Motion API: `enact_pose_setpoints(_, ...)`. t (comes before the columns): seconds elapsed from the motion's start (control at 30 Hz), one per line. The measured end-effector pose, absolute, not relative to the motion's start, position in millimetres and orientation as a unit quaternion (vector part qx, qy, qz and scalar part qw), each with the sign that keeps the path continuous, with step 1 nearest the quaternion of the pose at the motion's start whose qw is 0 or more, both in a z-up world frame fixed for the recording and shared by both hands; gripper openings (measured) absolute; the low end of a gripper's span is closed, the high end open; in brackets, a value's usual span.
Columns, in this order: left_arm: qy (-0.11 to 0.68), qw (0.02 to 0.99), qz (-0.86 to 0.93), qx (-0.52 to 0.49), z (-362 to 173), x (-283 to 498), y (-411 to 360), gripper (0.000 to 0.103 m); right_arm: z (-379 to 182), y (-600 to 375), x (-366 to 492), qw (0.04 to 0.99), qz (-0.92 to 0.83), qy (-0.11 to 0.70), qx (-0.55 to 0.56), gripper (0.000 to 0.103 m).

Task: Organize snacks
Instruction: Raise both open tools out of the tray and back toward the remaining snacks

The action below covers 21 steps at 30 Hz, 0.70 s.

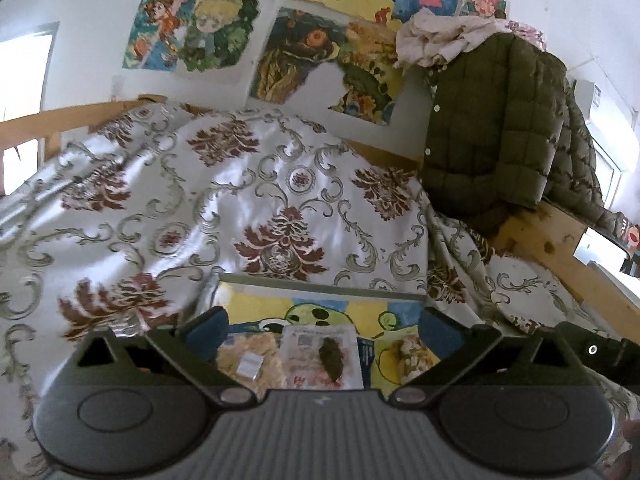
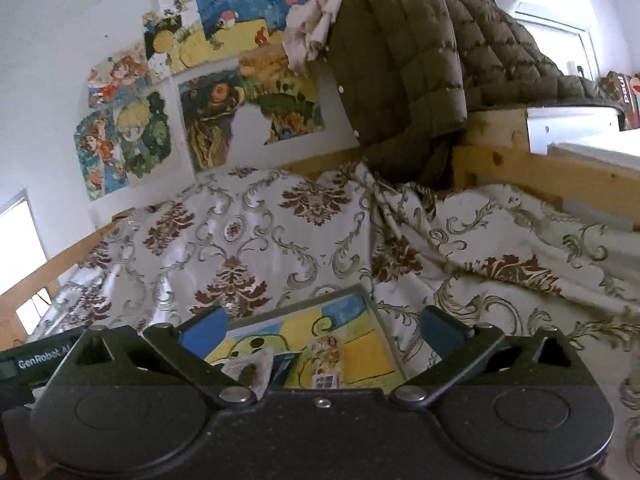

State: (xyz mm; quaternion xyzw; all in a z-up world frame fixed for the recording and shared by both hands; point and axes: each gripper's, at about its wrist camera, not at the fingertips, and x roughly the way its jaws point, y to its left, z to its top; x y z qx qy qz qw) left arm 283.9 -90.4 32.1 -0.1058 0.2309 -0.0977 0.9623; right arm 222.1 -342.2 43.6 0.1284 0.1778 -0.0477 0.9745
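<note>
A painted board (image 1: 256, 312) with a yellow and green cartoon lies on the patterned bedspread (image 1: 240, 200). On it lie several snack packets: a pale crumbly one (image 1: 248, 360), a clear one with a dark brown piece (image 1: 322, 356), and another (image 1: 408, 354) to the right. My left gripper (image 1: 322, 330) is open above them and holds nothing. In the right wrist view the board (image 2: 360, 344) shows the clear packet (image 2: 248, 370) and a slim printed packet (image 2: 328, 360). My right gripper (image 2: 322, 326) is open and holds nothing.
An olive quilted jacket (image 1: 492, 128) hangs over a wooden bed frame (image 1: 560, 240) at the right. Cartoon posters (image 1: 224, 32) cover the white wall behind. The left gripper's body (image 2: 36, 356) shows at the right view's left edge.
</note>
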Motion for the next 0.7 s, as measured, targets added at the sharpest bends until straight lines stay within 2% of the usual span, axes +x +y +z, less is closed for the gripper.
enact_pose_setpoints(0.4, 0.212, 0.97, -0.094, -0.069, 43.6, 201.7, -77.2, 0.103, 55.2, -312.6, 139.1, 0.982, -0.054, 0.159, 0.085, 0.102)
enact_pose_setpoints(0.7, 0.206, 0.974, -0.085, -0.039, 36.2, 148.3, -63.1, 0.103, 47.6, -300.7, 97.4, 0.979, -0.071, 0.177, 0.073, 0.102)
